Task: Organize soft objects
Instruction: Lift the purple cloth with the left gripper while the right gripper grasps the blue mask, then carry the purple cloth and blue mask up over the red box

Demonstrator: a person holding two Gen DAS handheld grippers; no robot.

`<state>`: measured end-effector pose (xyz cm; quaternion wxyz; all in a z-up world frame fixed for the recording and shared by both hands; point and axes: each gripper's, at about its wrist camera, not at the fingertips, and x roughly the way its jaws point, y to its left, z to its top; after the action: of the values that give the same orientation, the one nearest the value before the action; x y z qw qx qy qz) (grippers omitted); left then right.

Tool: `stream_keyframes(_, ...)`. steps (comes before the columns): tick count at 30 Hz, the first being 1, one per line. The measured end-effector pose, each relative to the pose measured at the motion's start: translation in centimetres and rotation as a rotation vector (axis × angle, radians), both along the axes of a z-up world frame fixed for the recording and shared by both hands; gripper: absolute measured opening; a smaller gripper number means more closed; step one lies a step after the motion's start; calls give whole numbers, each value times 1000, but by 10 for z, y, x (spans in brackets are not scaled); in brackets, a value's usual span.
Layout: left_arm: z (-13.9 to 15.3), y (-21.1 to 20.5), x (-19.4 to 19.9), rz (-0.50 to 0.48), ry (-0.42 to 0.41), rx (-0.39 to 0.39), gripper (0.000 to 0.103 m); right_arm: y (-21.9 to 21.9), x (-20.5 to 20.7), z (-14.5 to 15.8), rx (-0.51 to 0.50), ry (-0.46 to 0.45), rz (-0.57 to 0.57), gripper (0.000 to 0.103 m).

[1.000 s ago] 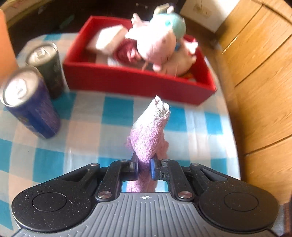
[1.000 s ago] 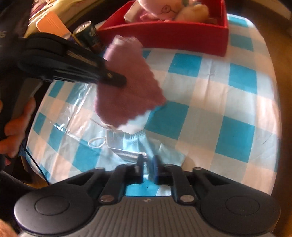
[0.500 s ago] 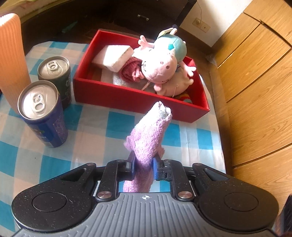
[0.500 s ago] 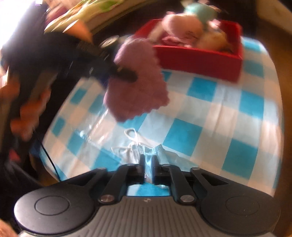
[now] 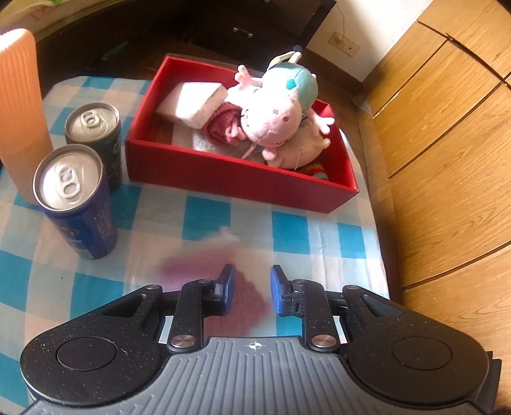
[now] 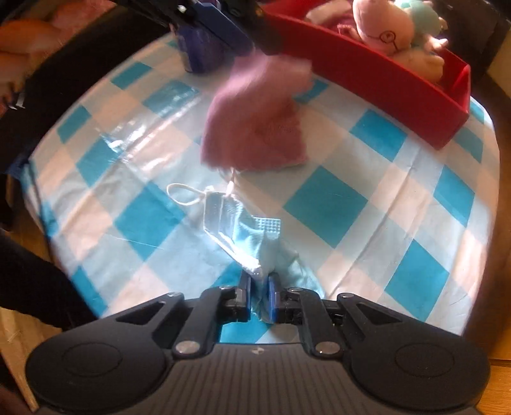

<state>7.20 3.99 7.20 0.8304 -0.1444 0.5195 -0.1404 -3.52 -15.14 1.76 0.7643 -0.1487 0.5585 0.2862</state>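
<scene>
My left gripper hangs over the checked tablecloth, its jaws opening and gripping nothing. The purple cloth is a blur just below them, loose from the pads. In the right wrist view the same purple cloth drops under the left gripper's blue fingers. My right gripper is shut on a corner of a light blue face mask, most of which lies on the table. The red box stands beyond, holding a pink plush pig and other soft items.
Two drink cans, one blue and one dark, stand left of the box beside an orange ribbed cup. A wooden cabinet runs along the table's right edge. A person's hand shows at top left.
The left jaws have parted and the purple cloth, held upright before, has slipped out and is falling toward the table. The right gripper has closed on the mask and rolled.
</scene>
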Motion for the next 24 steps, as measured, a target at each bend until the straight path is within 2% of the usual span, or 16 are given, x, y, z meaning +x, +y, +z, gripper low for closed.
stream_keyframes(8, 7, 2, -1, -8, -8, -8, 26, -25, 4, 46, 228, 4, -135, 0)
stream_keyframes(10, 2, 3, -1, -19, 5, 15, 37, -31, 7, 57, 257, -21, -159, 0)
stream_keyframes(12, -11, 2, -1, -8, 45, 34, 66, -36, 9, 65, 271, -42, -180, 0)
stream_keyframes(14, -28, 1, 4, -2, 64, 93, 78, -46, 15, 72, 296, -53, -220, 0)
stream_keyframes(15, -36, 3, 7, 28, 86, 129, 78, -50, 17, 74, 303, -62, -237, 0)
stream_keyframes(16, -43, 6, 8, 55, 113, 134, 78, -53, 18, 75, 312, -68, -250, 0)
stream_keyframes(19, -63, 11, 14, 93, 171, 56, 81, -59, 19, 77, 344, -63, -266, 0)
stream_keyframes(20, -71, 9, 17, 104, 189, 57, 83, -60, 19, 77, 347, -63, -265, 0)
stream_keyframes(22, -77, 3, 19, 130, 161, 92, 86, -61, 20, 77, 357, -58, -267, 0)
stream_keyframes(23, -75, -1, 22, 130, 146, 106, 76, -62, 20, 78, 365, -59, -268, 0)
stream_keyframes(24, -73, -3, 23, 133, 139, 105, 54, -63, 19, 80, 372, -62, -267, 0)
